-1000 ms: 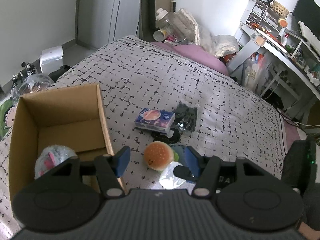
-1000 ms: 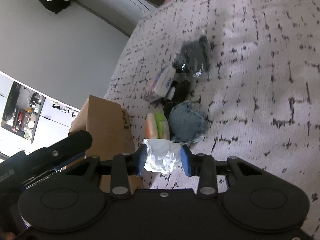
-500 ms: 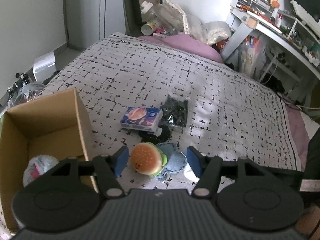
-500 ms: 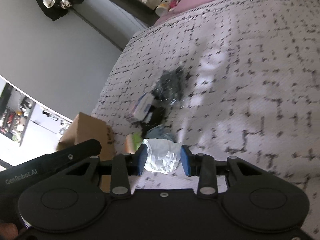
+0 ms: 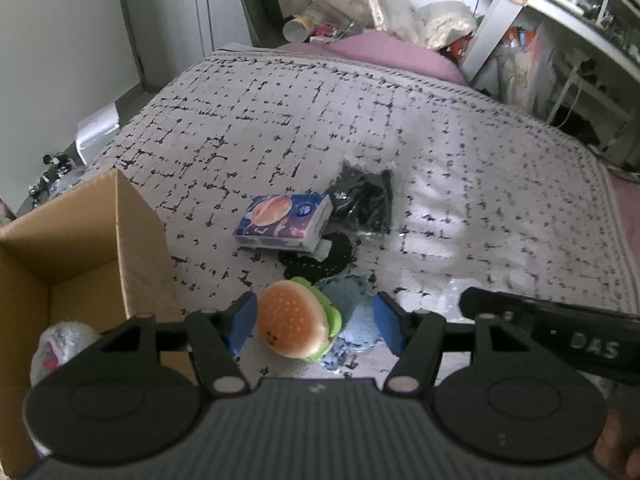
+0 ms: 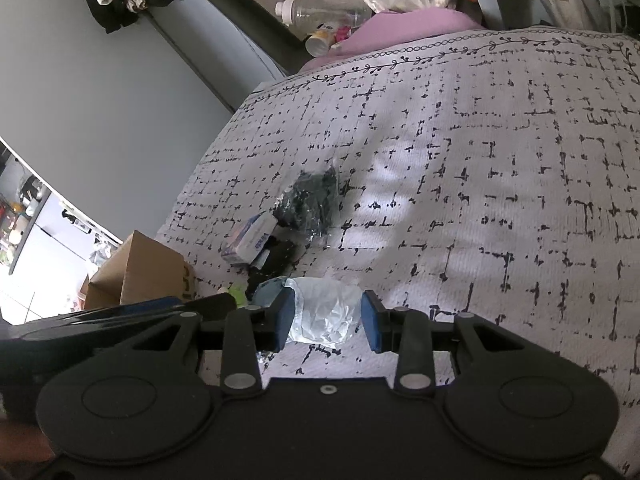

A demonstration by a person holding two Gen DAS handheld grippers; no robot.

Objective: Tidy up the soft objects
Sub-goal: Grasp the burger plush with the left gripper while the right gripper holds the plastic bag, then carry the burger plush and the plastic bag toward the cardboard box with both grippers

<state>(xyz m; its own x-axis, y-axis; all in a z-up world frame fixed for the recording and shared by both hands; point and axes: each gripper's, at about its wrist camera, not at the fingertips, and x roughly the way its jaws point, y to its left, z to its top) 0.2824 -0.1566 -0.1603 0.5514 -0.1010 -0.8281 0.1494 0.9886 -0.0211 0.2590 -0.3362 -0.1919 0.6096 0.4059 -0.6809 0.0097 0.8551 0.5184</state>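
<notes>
The left gripper (image 5: 316,326) is hanging over the bed with its blue pads spread wide, and the burger plush (image 5: 296,325) is lying on the bedspread (image 5: 280,120) between them without either pad touching it. Just to the right of the burger, partly behind it, a flat blue fabric piece (image 5: 356,312) is lying on the cover. The right gripper (image 6: 326,324) is sitting low beside it, its jaws parted a little around a crumpled clear plastic bag (image 6: 324,312); whether the pads are actually pinching the bag cannot be told from either view. Beyond the burger, a flat black round piece (image 5: 320,258) is lying under the near edge of a tissue pack (image 5: 286,222) printed in blue and orange, and a dark item in a clear wrapper (image 5: 366,208) is resting just behind the pack. To the left, an open cardboard box (image 5: 92,220) is standing on the bed, holding a bagged soft toy (image 5: 60,344) in its near corner. At the far end of the bed, a pink pillow (image 5: 384,50) is lying below a heap of clutter.
</notes>
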